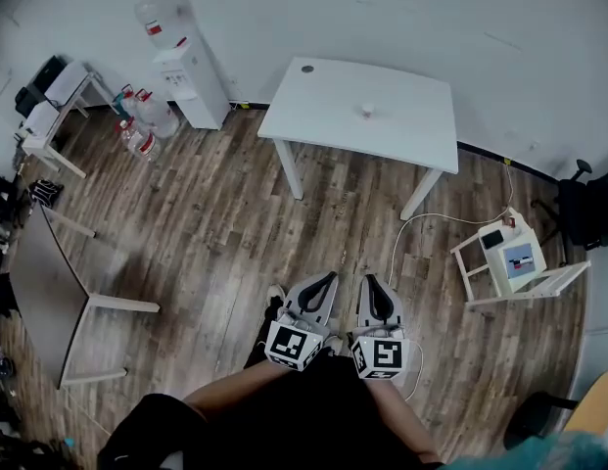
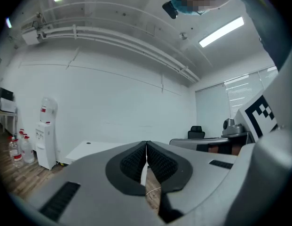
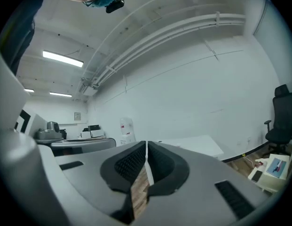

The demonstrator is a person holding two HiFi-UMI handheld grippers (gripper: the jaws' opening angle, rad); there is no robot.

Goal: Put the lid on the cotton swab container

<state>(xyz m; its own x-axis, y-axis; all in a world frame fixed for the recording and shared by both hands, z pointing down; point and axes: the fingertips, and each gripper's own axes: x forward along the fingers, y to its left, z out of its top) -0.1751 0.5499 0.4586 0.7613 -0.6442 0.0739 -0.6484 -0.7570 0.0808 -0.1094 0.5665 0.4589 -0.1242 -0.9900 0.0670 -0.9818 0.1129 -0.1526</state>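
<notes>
A white table [image 1: 406,130] stands across the room in the head view. On it sits a small white container [image 1: 367,112]; I cannot tell whether it has a lid. A small dark round spot [image 1: 306,69] marks the table's far left corner. Both grippers are held close to the person's body, well short of the table. The left gripper [image 1: 326,280] is shut with nothing in it, and the left gripper view shows its pads [image 2: 146,147] meeting. The right gripper [image 1: 371,284] is shut and empty too, its pads [image 3: 146,147] touching in the right gripper view.
A water dispenser [image 1: 191,76] and water bottles [image 1: 142,130] stand at the back left. A dark table [image 1: 44,282] is at the left. A small white rack with a device [image 1: 514,262] is at the right, a cable [image 1: 421,225] beside it. An office chair [image 1: 587,209] stands far right.
</notes>
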